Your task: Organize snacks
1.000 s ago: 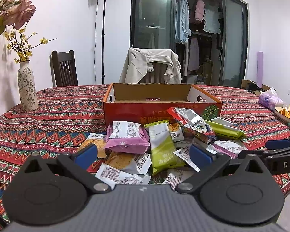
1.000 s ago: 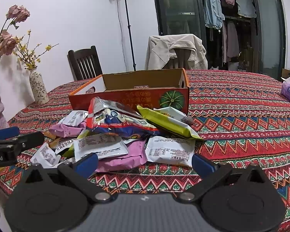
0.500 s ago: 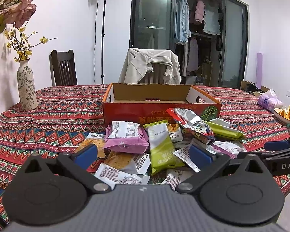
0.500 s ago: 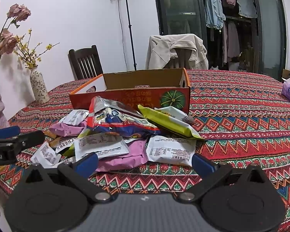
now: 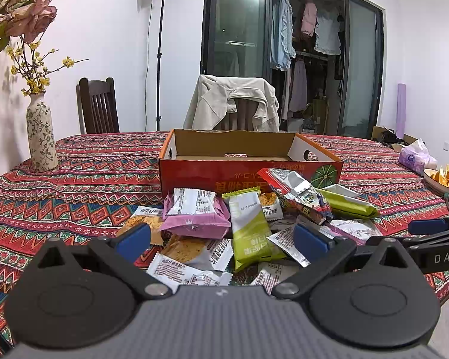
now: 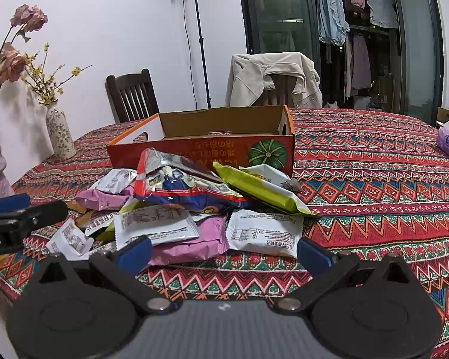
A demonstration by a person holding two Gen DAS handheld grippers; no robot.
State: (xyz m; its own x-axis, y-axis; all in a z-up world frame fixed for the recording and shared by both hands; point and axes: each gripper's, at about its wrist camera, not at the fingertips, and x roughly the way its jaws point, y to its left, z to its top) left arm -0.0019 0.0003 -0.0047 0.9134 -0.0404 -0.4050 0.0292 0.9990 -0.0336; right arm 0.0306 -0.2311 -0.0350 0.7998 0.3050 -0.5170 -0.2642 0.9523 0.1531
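Observation:
A pile of snack packets lies on the patterned tablecloth in front of an open red cardboard box [image 5: 248, 176], also seen in the right wrist view [image 6: 200, 152]. The pile holds a pink packet [image 5: 194, 220], a green packet [image 5: 248, 233], a red and blue foil bag [image 6: 182, 188], a yellow-green packet [image 6: 260, 190] and white packets [image 6: 265, 234]. My left gripper [image 5: 221, 239] is open and empty, just short of the pile's near edge. My right gripper [image 6: 223, 254] is open and empty, near the pile's right front.
A flowered vase [image 5: 40, 137] stands at the table's left. A bowl of orange pieces [image 5: 444, 178] and a purple tissue pack [image 5: 416, 157] sit at the right. Chairs stand behind the table, one draped with a jacket [image 5: 233, 101].
Both grippers have crept slightly toward the pile. Nothing was grasped or moved.

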